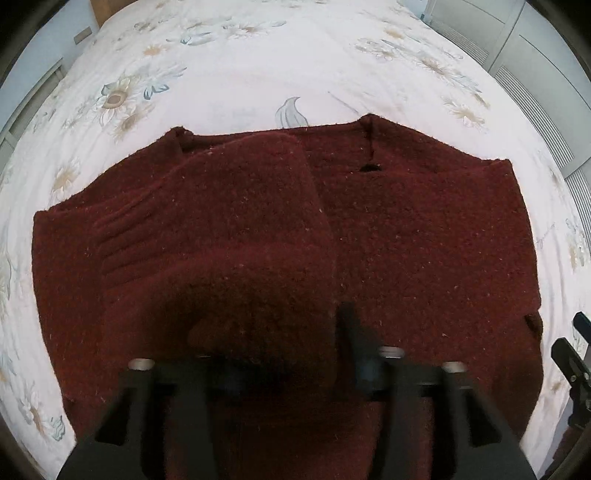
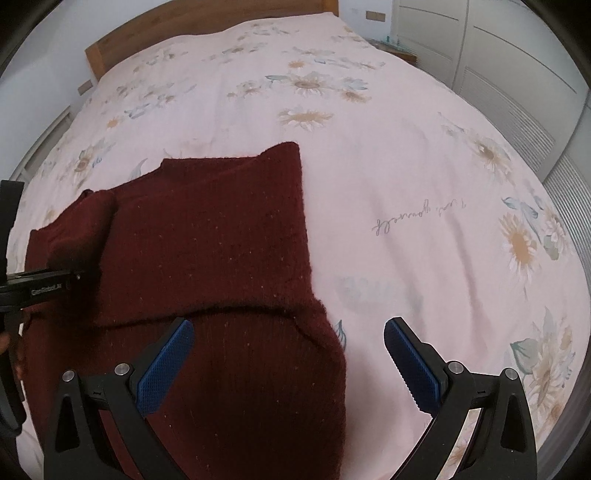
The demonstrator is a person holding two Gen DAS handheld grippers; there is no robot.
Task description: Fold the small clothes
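Lying flat on the flowered bed point(image 2: 369, 184), the maroon sweater point(image 2: 207, 236) spreads under the right gripper point(image 2: 288, 365), whose jaws gape empty; the left gripper's point(image 1: 273, 354) jaws, blurred, straddle a folded sleeve.

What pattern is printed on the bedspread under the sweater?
Pale pink bedspread with sunflower-like blooms and grey-blue leaves, clearest in the right wrist view.

A flowered pale bedspread point(image 2: 369, 184) covers the bed ahead; a wooden headboard point(image 2: 207, 22) beyond it, white louvred wardrobe doors point(image 2: 498, 74) to the right.
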